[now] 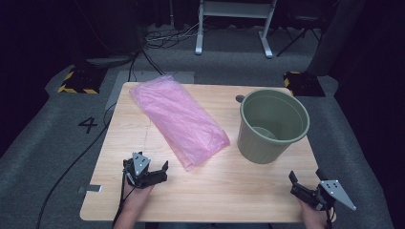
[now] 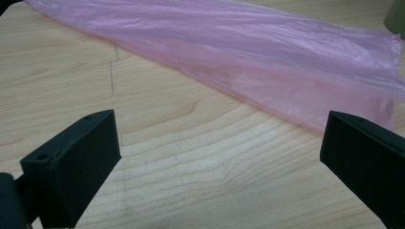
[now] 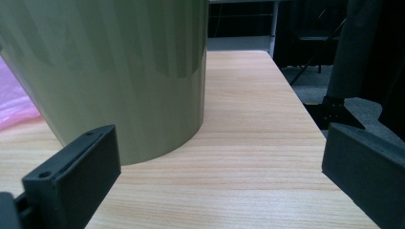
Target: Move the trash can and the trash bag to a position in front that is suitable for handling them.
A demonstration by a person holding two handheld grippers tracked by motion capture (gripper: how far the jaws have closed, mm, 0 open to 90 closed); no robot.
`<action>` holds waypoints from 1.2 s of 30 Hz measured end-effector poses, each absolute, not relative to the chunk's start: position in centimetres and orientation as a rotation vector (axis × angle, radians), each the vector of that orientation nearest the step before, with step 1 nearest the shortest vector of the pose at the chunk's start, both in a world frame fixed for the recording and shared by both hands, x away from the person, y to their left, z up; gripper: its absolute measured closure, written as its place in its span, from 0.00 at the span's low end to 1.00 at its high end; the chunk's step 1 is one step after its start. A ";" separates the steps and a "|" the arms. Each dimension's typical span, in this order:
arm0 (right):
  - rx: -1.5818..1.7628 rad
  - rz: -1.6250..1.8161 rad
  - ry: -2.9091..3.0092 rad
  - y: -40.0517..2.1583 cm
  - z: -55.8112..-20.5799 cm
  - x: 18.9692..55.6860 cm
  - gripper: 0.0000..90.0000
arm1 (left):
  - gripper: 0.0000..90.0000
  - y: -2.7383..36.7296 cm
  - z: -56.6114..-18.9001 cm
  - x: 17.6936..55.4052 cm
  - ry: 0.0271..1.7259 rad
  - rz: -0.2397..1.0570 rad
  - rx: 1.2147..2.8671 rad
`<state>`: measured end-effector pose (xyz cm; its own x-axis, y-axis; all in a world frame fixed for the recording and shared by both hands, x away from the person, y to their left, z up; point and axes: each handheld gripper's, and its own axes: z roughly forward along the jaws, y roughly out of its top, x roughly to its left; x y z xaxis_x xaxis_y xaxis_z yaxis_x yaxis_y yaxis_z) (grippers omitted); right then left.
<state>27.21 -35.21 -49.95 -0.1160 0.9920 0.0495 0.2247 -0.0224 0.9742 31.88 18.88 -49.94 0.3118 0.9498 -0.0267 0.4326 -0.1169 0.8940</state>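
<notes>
Wooden desk (image 1: 210, 186) from above: pink bag (image 1: 179, 117) lies left of centre, green bucket (image 1: 272, 125) toward right edge. My left gripper (image 1: 154, 175) near front-left, right gripper (image 1: 300, 187) at front-right corner. Left gripper view: jaws spread, bag (image 2: 267, 62) just ahead, untouched. Right gripper view: jaws spread, bucket (image 3: 110, 71) close ahead.

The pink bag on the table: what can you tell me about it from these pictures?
The pink bag is thin, see-through plastic, glossy and finely wrinkled. It lies flat and folded into a long strip, slanting across the wooden table from the far left edge towards the middle. Its near end is ragged and rests a little left of the green bucket; whether the two touch cannot be told. Nothing holds it: the left gripper sits just short of its near end, jaws wide apart.
</notes>
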 end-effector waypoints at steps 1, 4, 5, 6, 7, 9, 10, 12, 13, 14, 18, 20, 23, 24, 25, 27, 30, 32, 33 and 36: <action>1.349 1.214 1.447 -35.3 -49.9 27.2 0.00 | 0.00 18.9 -49.9 31.9 1.258 0.745 1.707; 1.356 1.218 1.451 -35.3 -49.9 27.3 0.00 | 0.00 18.8 -49.9 32.0 1.263 0.735 1.697; 1.359 1.218 1.466 -35.3 -49.9 27.4 0.00 | 0.00 18.8 -49.9 32.1 1.253 0.738 1.700; 1.356 1.219 1.472 -35.3 -49.9 27.5 0.00 | 0.00 18.7 -49.8 32.2 1.250 0.736 1.705; 1.356 1.219 1.472 -35.3 -49.9 27.5 0.00 | 0.00 18.4 -49.7 32.3 1.240 0.737 1.713; 1.366 1.234 1.470 -35.5 -49.9 27.7 0.00 | 0.00 17.9 -49.4 32.6 1.215 0.755 1.745; 1.369 1.236 1.467 -35.6 -49.9 27.7 0.00 | 0.00 17.5 -49.3 32.8 1.203 0.747 1.746; 1.377 1.245 1.473 -35.8 -49.8 27.9 0.00 | 0.00 16.6 -48.9 33.4 1.171 0.741 1.739; 1.379 1.241 1.467 -35.9 -49.7 28.0 0.00 | 0.00 16.2 -48.8 33.5 1.159 0.747 1.734; 1.379 1.241 1.467 -35.9 -49.7 28.0 0.00 | 0.00 16.2 -48.8 33.5 1.159 0.747 1.734; 1.387 1.246 1.460 -36.3 -49.4 28.6 0.00 | 0.00 15.1 -48.3 34.4 1.139 0.721 1.719; 1.399 1.250 1.463 -36.7 -49.1 29.3 0.00 | 0.00 14.5 -48.0 34.9 1.130 0.717 1.718; 1.390 1.255 1.462 -36.9 -48.8 29.8 0.00 | 0.00 13.7 -47.7 35.5 1.118 0.713 1.716; 1.390 1.258 1.464 -36.9 -48.8 30.0 0.00 | 0.00 13.2 -47.5 35.9 1.106 0.707 1.722; 1.393 1.261 1.458 -37.0 -48.8 30.2 0.00 | 0.00 13.2 -47.5 35.9 1.106 0.707 1.722; 1.402 1.258 1.469 -37.2 -48.8 30.8 0.00 | 0.00 12.7 -47.3 36.4 1.100 0.694 1.712; 1.401 1.236 1.471 -37.5 -48.7 31.5 0.00 | 0.00 11.8 -47.0 37.4 1.088 0.674 1.716; 1.393 1.235 1.468 -37.6 -48.6 31.6 0.00 | 0.00 11.6 -47.0 37.6 1.083 0.662 1.712; 1.389 1.236 1.465 -37.6 -48.3 32.0 0.00 | 0.00 11.0 -46.9 38.3 1.084 0.647 1.713; 1.388 1.246 1.456 -37.7 -48.0 32.3 0.00 | 0.00 10.4 -46.7 39.0 1.068 0.628 1.702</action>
